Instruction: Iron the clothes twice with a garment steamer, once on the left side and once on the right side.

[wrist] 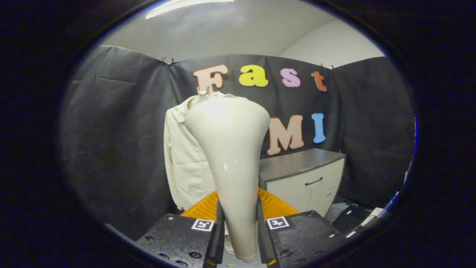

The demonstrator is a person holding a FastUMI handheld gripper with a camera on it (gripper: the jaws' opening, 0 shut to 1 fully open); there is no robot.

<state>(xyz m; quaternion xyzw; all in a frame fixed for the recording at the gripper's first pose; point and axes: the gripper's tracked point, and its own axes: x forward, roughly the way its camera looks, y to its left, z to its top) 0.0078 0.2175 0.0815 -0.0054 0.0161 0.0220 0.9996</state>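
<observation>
Gripper point(240, 223) clamped on garment steamer point(230, 149), blocking hanging shirt point(182, 163), cabinet point(305, 175) beside

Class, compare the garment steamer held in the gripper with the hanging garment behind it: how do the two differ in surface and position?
The steamer is glossy and smooth; the garment is matte, wrinkled cloth. The steamer stands upright, clamped between the gripper fingers; the garment hangs beyond them against the booth wall, partly hidden by the steamer. Both are cream-white.
</observation>
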